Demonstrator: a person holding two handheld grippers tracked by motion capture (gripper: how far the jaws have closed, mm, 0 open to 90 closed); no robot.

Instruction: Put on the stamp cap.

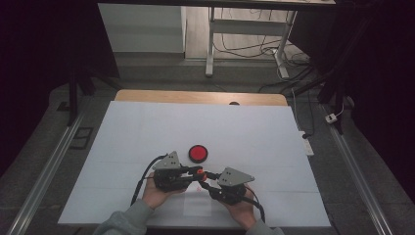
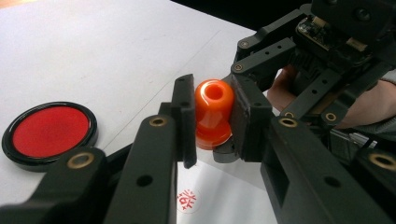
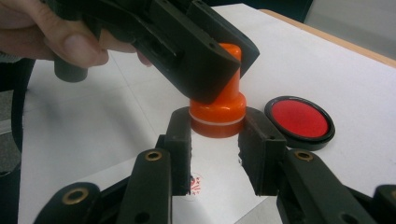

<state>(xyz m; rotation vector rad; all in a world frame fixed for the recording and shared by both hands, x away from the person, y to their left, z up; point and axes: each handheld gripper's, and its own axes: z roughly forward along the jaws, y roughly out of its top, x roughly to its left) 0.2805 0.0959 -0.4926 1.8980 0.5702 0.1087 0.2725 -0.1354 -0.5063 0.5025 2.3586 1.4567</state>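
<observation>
Stamp handover, mid-air. My left gripper [image 2: 212, 121] is clamped on the upper neck of the orange plastic stamp with a rounded knob top [image 2: 213, 112], jaws pressed to both sides. My right gripper [image 3: 215, 140] sits at the stamp's wider base collar [image 3: 217, 116]; its jaws flank the collar closely, but I can't tell whether they're pinching yet. The stamp hangs above the white paper sheet [image 1: 198, 205], which lies on the white table cover [image 1: 147, 132] and bears a round red seal imprint [image 2: 187, 200] (just beneath the jaws). The round red ink pad in a black rim [image 1: 198, 153] lies near, beyond the grippers.

To do this well, I'd judge: keep the stamp upright, seat the right jaws square on the collar w/ firm contact before the left lets go, and avoid twisting, since the smooth plastic could slip.
</observation>
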